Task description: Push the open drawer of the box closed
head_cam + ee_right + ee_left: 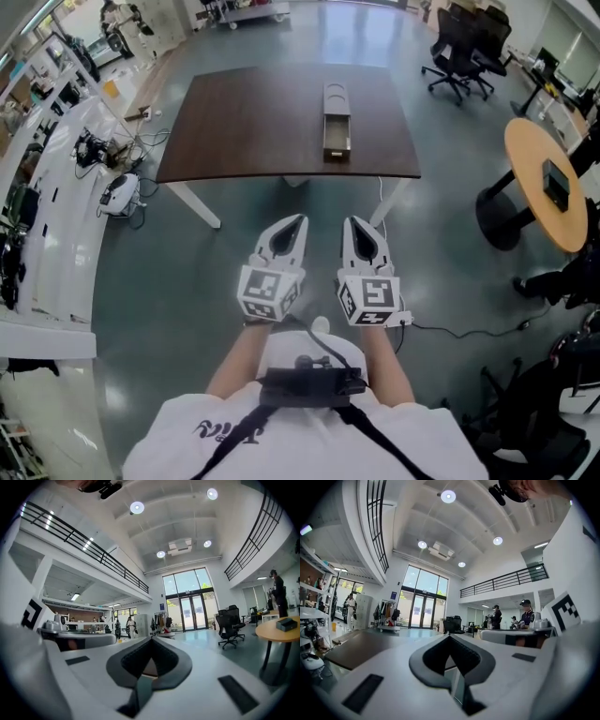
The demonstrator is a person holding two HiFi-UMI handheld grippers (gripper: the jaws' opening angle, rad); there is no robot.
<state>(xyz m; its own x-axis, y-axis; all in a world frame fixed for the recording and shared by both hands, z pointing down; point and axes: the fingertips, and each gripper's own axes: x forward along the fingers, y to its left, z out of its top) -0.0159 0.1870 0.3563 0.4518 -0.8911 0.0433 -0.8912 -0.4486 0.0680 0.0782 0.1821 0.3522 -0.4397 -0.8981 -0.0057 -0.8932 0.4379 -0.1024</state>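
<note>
— Stage?
— Approach only. I am standing off at lower centre, left gripper point(300, 220) and right gripper point(349, 222) both clenched, empty. The box point(337, 97) is sitting upper centre on the table point(253, 122), drawer point(337, 137) open. Next probably calls for stepping in and pressing the drawer front squarely.

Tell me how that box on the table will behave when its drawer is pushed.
The box looks small and light on the smooth table, so it may slide away instead of letting the drawer close. The drawer lies along the box's length, so a straight push probably won't tip it; an off-centre one might swivel it.
</note>
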